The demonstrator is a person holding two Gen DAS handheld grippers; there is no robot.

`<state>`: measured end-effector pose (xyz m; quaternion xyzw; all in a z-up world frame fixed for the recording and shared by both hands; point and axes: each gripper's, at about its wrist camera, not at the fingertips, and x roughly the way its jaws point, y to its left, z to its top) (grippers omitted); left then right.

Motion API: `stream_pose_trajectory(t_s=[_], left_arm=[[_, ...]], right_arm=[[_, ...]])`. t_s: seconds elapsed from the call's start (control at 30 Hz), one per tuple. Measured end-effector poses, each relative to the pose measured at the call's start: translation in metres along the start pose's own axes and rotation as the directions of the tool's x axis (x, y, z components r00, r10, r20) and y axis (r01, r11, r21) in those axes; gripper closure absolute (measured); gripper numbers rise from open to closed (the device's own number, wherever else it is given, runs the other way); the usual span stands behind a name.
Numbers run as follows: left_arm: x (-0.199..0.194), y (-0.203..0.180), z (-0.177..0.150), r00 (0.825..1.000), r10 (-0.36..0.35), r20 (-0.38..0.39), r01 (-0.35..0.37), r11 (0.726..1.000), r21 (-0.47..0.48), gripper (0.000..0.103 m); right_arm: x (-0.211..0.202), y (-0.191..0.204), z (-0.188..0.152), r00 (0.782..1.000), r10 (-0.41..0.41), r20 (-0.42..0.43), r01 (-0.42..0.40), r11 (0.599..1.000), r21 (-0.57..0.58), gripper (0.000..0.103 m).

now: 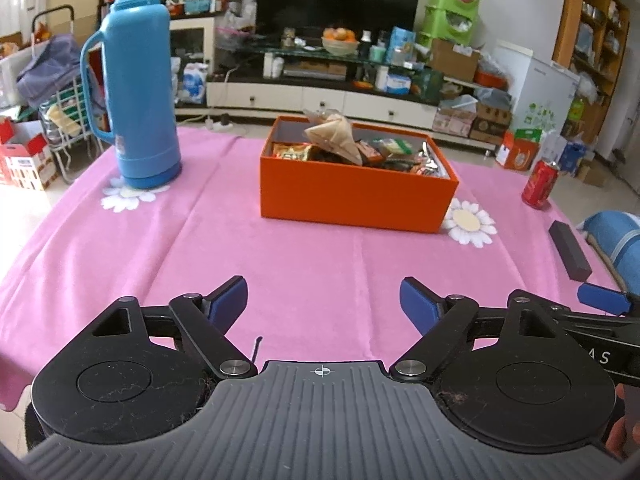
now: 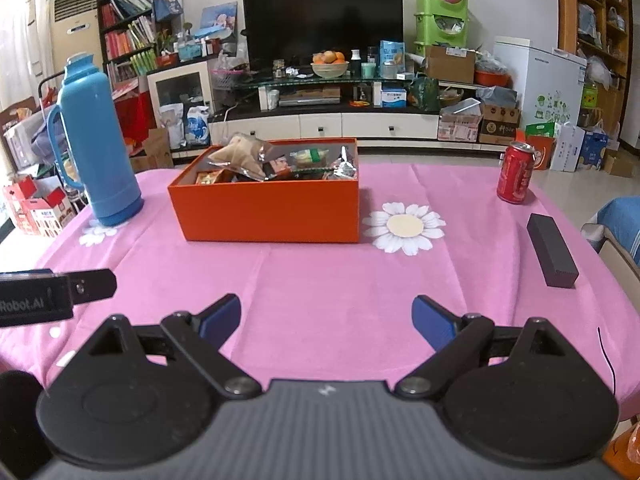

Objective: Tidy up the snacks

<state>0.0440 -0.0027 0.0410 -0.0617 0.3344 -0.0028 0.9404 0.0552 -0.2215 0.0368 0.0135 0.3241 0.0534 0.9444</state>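
The table, covered by a pink cloth printed with white daisies, carried all items. An orange box stood open near the table's middle. It held the snacks: assorted packets piled to the rim, with a tan crumpled bag standing above the rest and foil wrappers at the right end. None of the packets lay outside the box on the cloth.

A blue thermos stood upright, lid on, at the far left of the box and well apart from it. A red can stood upright toward the far right corner. A dark rectangular block lay flat near the right edge, nearer than the can.

The left gripper was held level over the near cloth, fingers spread wide, gripping nothing. The right gripper sat beside it in the same pose, fingers equally wide and empty. Both pointed toward the box.
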Motion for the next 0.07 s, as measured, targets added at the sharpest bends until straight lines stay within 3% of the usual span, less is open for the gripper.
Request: stream_pose_trajectory(t_s=[0.07], left_arm=[[-0.0007, -0.0009, 0.0003, 1.000, -0.002, 0.003, 0.002, 1.000, 0.005, 0.037]], right_arm=[[-0.0002, -0.0001, 0.0001, 1.000, -0.002, 0.002, 0.002, 1.000, 0.001, 0.010]])
